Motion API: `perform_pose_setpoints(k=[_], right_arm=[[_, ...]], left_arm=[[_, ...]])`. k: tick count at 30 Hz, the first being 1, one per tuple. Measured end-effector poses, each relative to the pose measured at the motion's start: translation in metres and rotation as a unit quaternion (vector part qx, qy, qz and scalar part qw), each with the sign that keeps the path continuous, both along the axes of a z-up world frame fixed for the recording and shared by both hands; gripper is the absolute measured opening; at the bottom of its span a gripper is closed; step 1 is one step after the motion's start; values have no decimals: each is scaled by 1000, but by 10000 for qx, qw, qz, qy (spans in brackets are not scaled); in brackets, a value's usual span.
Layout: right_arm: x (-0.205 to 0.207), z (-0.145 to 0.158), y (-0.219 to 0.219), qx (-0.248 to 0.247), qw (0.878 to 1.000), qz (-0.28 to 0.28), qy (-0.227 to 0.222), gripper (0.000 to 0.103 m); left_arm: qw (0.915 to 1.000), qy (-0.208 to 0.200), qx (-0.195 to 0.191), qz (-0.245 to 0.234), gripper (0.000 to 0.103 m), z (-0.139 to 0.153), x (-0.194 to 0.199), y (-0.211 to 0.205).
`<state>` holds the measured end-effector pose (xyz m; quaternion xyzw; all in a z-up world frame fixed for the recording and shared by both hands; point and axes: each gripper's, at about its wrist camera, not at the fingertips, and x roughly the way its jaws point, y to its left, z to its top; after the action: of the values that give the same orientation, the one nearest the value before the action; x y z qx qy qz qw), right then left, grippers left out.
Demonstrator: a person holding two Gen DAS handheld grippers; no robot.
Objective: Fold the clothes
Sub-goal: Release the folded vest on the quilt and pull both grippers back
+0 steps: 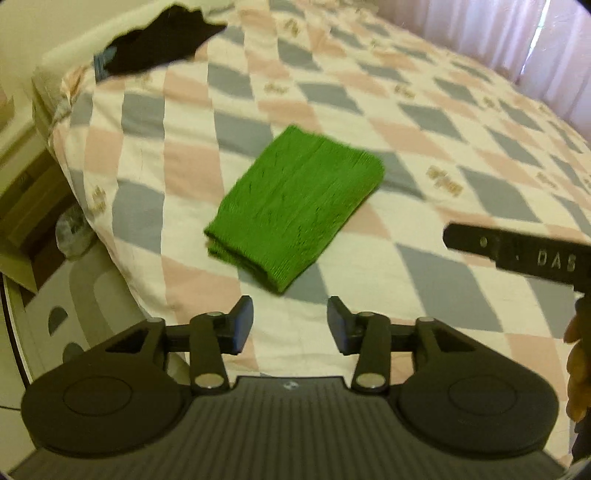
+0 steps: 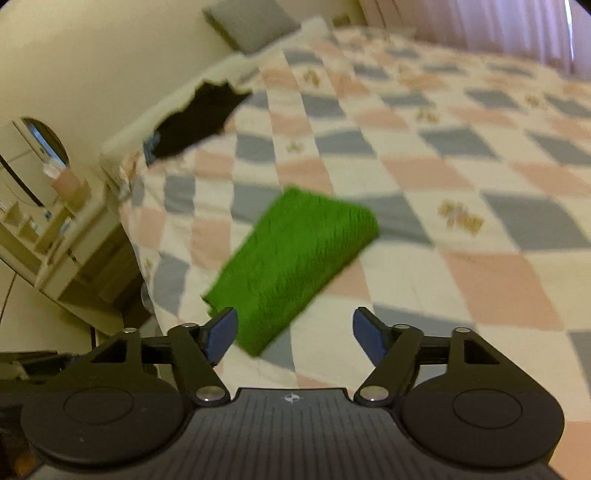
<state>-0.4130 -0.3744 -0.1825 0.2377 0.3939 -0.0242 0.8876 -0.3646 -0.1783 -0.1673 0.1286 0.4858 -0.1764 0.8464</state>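
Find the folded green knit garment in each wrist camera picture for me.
Left wrist view: folded green knit garment lies centre frame on the checked quilt, ahead of the open jaws.
Right wrist view: it sits centre-left, just beyond the open jaws.
Shared landmark: black garment at the quilt's far-left edge.

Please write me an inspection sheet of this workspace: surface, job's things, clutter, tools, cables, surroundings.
Surface: bed with checked quilt, pink, grey and white.
Job's things: green garment, folded into a compact rectangle, lying flat near the quilt's edge.
Clutter: dark cloth at the far corner; grey pillow.
Tools: left tool open, empty; right tool open, empty; both short of the garment.
Cables: nothing seen.
Surroundings: curtain; bedside shelf with small items, blurred.
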Motion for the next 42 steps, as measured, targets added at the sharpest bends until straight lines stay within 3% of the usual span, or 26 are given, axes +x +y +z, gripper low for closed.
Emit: perform_pose_setpoints(k=[7,19,29,42], right_arm=[[-5,57,17,-271,9989,285,-262,78],[4,95,59,-462,9932,1017,-327,84],[5,90,49,-553,9922,1109,-138,85],[11,85,22,-511,9935,1012,-84,85]], left_arm=[[9996,-166,25,214,53,40,-21,0],[9946,-583,-79,854,63,85,-28,41],[9931,-653,-95,971,64,91,-28,29],[9950,-512,-98,847,66,78,-19,14]])
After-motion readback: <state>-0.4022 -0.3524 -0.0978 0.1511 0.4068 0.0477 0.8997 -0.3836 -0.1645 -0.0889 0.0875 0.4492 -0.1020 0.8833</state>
